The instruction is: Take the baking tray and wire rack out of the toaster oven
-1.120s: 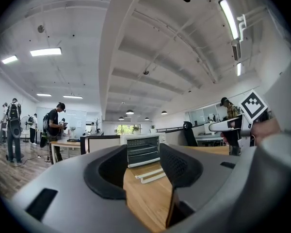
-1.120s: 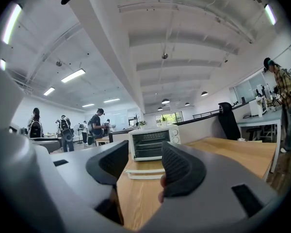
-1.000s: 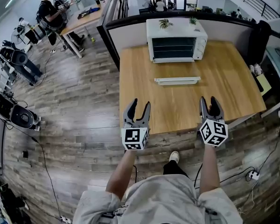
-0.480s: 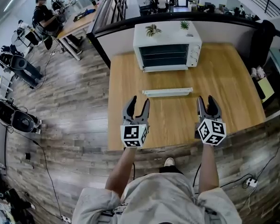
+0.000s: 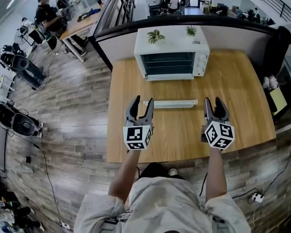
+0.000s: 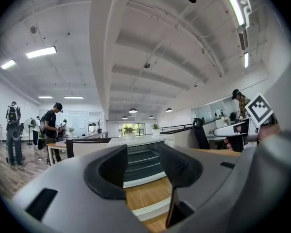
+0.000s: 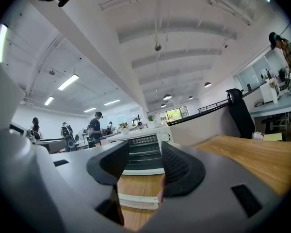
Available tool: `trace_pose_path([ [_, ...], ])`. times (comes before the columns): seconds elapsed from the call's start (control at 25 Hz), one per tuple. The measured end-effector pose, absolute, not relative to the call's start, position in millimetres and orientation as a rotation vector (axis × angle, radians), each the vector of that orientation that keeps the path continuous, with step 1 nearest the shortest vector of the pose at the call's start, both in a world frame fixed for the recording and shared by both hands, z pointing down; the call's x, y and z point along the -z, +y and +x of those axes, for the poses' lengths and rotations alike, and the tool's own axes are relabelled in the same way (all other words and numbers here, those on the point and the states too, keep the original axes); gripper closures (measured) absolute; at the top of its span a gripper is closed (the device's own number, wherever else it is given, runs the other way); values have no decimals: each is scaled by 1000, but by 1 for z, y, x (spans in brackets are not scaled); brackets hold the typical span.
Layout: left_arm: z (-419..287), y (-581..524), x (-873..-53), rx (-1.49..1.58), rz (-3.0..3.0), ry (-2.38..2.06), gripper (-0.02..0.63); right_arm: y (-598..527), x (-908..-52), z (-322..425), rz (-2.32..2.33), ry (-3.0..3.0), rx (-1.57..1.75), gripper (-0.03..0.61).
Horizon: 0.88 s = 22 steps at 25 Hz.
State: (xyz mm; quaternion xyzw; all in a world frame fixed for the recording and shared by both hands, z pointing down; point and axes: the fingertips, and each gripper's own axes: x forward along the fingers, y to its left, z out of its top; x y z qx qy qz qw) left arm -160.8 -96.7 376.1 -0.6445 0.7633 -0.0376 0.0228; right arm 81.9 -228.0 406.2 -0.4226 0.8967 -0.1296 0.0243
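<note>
The person is stepping up to the bench (image 5: 242, 86). Both claws are now riding out over its near half, where a second ago only their tips were crossing the near edge.

On the left, the left claw (image 5: 140, 106) is pointing level at the oven, its jaws standing apart with nothing between them.

In the middle, the toaster oven (image 5: 172, 52) is sitting at the far edge with its dark front facing us. Pale shelf lines (image 5: 169, 64) are showing inside. By my reading the baking tray and wire rack are still in there, though I cannot tell one from the other. A white bar (image 5: 172, 103) is lying on the wood in front of the oven, between the two claws' tips.

On the right, the right claw (image 5: 215, 106) is matching its partner, open and empty.

So the approach is nearly over, and the reach into the oven is not yet begun.
</note>
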Motion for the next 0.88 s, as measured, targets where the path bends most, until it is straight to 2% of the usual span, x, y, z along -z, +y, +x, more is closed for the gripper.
trace_pose_path([
  [0.88,-224,-176,-385,99,-1984,2377,394,-305,-397,8,-1257,2826,311,357],
])
